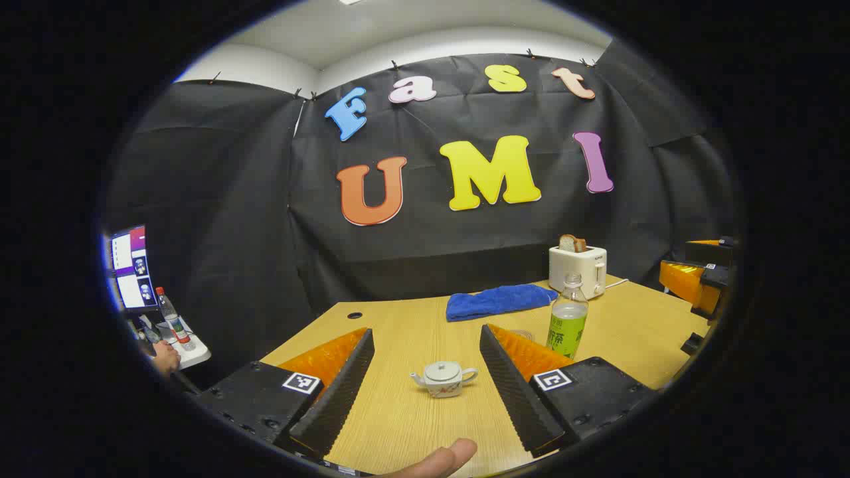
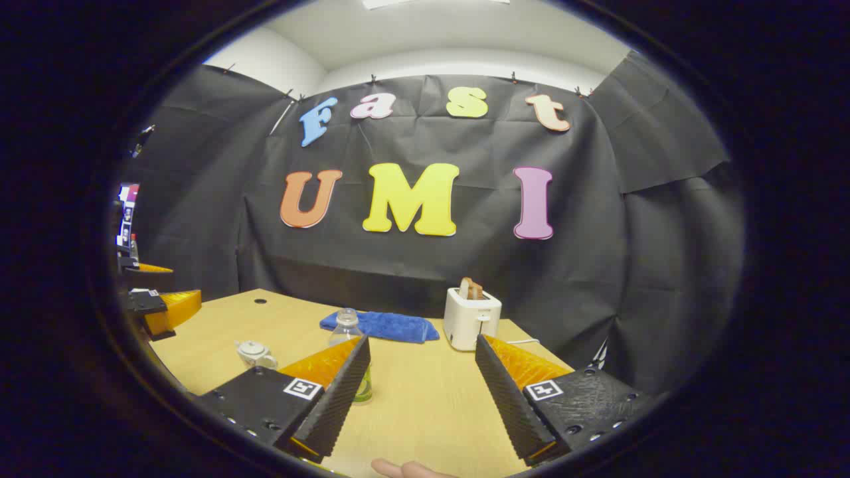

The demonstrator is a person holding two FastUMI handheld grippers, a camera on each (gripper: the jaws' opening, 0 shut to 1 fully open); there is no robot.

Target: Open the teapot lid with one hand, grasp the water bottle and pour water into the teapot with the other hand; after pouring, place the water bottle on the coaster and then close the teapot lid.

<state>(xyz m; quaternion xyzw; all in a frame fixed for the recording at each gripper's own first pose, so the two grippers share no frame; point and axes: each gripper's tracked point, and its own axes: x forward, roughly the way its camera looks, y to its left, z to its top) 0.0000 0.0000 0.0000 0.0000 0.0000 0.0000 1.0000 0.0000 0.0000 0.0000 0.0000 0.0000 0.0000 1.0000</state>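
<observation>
In the left gripper view, the left gripper (image 1: 425, 392) is held above the wooden table (image 1: 405, 425), its jaws wide apart with nothing between them but air. The small white teapot (image 1: 443, 379), lid on, is framed between the fingers. The water bottle (image 1: 568, 317) stands at two o'clock from the teapot, near a blue towel (image 1: 498, 301) and a white toaster (image 1: 578, 268). In the right gripper view, the right gripper (image 2: 422, 392) is likewise held with jaws apart and empty; the bottle is seen at ten o'clock, partly behind one finger.
</observation>
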